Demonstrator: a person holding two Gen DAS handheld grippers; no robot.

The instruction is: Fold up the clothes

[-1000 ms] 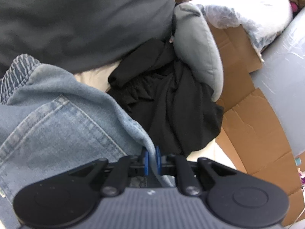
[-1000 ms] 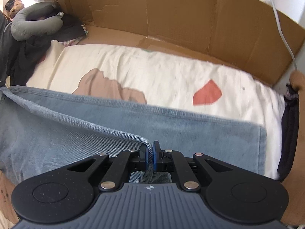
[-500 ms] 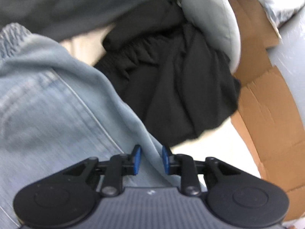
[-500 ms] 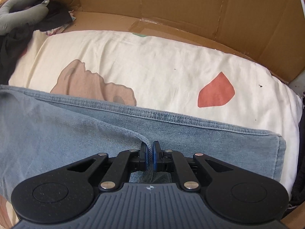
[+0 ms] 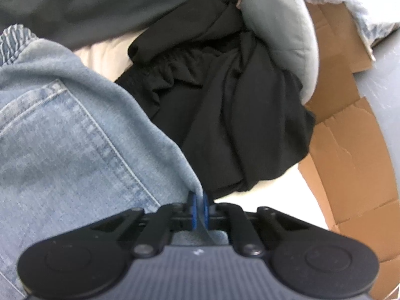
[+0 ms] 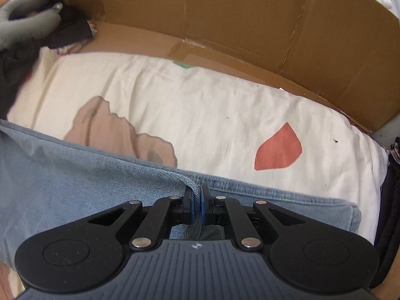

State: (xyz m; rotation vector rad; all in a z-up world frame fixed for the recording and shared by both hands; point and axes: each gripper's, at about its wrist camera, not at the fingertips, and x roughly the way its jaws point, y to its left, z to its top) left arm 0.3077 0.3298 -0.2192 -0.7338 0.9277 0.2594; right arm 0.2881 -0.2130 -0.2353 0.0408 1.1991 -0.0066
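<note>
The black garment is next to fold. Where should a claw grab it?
Take the black garment at its gathered waistband, coming from the jeans side. That bunched ridge stands up and faces that way; the far side is tucked under the grey pillow.

Both tongs, left [image 5: 198, 208] and right [image 6: 197, 207], are matte black with ribbed grey bodies. Blue pads [image 6: 203, 206] line the fingertips. Silver screws [image 6: 141, 242] fasten the right linkage.

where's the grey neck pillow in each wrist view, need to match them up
Left wrist: the grey neck pillow curves down the upper right, draped over the black clothes.
Right wrist: it sits in the far upper-left corner, against the cardboard.
Shared landmark: the light blue jeans, pinched in both grippers.
</note>
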